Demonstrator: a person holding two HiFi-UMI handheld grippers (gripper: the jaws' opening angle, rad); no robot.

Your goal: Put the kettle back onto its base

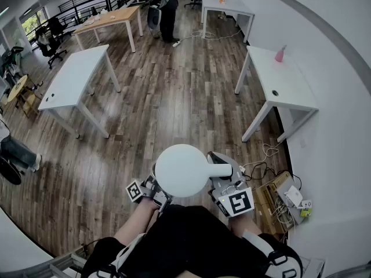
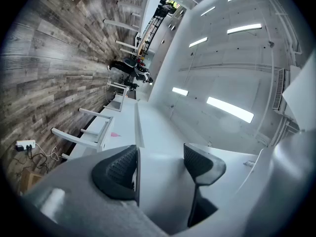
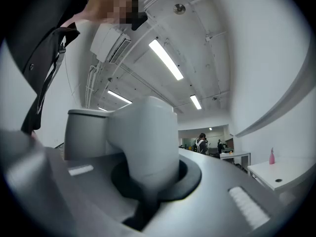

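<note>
A white kettle (image 1: pixel 181 169) with a round lid hangs in the air close to my body, handle (image 1: pixel 223 168) pointing right. My right gripper (image 1: pixel 227 185) is shut around that handle; in the right gripper view the white handle (image 3: pixel 145 132) rises through its closed dark pads (image 3: pixel 190 179), with the kettle's body (image 3: pixel 86 132) behind it. My left gripper (image 1: pixel 152 191) reaches under the kettle's left side. In the left gripper view its jaws (image 2: pixel 160 164) stand wide, with a white part of the kettle (image 2: pixel 163 191) filling the gap against both pads. No base shows in any view.
Wood floor lies below. A white desk (image 1: pixel 72 83) stands at the left and another (image 1: pixel 284 80) with a pink bottle (image 1: pixel 280 54) by the right wall. A cardboard box with cables (image 1: pixel 278 196) lies at the right. A person (image 1: pixel 165 10) stands far off.
</note>
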